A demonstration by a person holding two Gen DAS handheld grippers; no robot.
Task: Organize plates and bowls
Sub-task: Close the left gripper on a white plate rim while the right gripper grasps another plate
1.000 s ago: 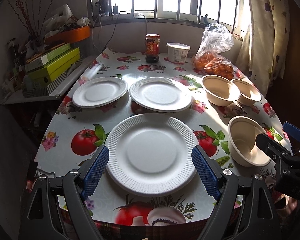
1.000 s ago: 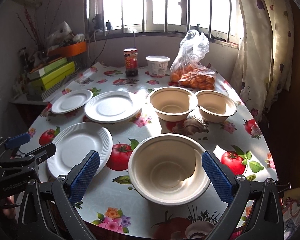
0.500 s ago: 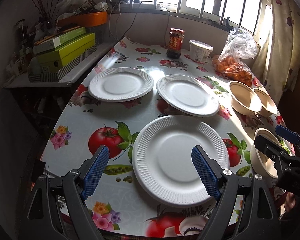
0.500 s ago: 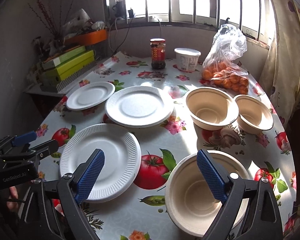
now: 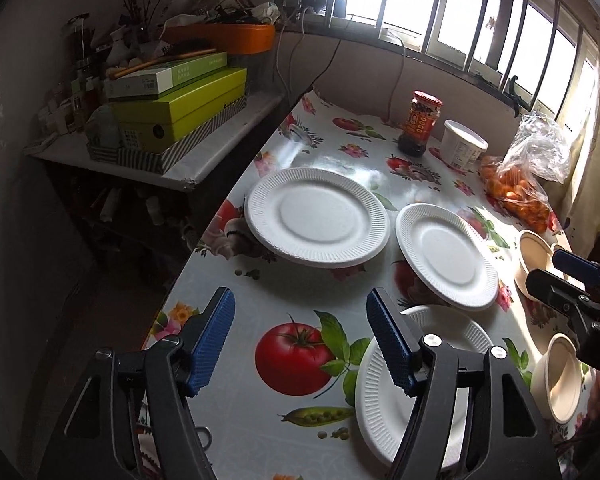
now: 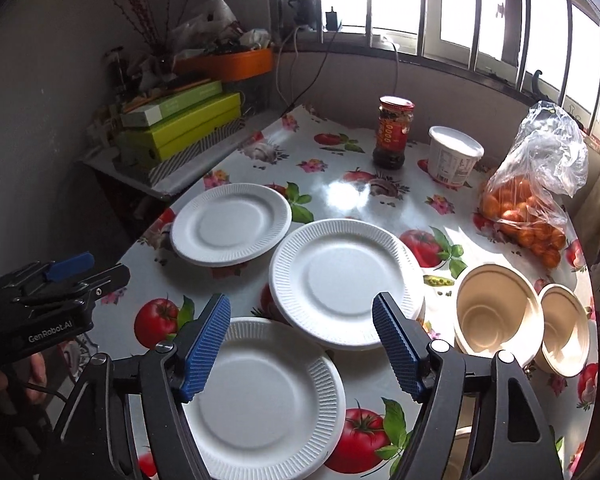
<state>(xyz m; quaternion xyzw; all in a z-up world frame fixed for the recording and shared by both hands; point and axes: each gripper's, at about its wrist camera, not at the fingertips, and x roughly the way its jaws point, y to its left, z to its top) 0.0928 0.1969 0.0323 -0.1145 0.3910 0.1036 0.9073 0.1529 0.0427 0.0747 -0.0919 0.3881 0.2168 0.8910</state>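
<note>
Three white paper plates lie on the tomato-print table: a far left plate (image 5: 318,222) (image 6: 230,224), a middle plate (image 5: 446,256) (image 6: 344,280) and a near plate (image 5: 380,400) (image 6: 268,396). Two beige bowls (image 6: 496,312) (image 6: 564,328) stand side by side at the right, and a third bowl (image 5: 560,376) stands nearer. My left gripper (image 5: 300,316) (image 6: 100,272) hangs over bare tablecloth left of the near plate, jaws closing with nothing between them. My right gripper (image 6: 300,312) (image 5: 548,268) hovers over the near plate's far rim, jaws closing around nothing.
At the table's far end stand a dark sauce jar (image 6: 394,132), a white tub (image 6: 454,160) and a bag of oranges (image 6: 528,208). A side shelf with green boxes (image 5: 176,112) adjoins the left table edge. A hand (image 6: 4,380) holds the left gripper.
Both grippers have swung left: the left one off the near plate to bare cloth, the right one from the near bowl to the near plate. Both pairs of jaws have narrowed.
</note>
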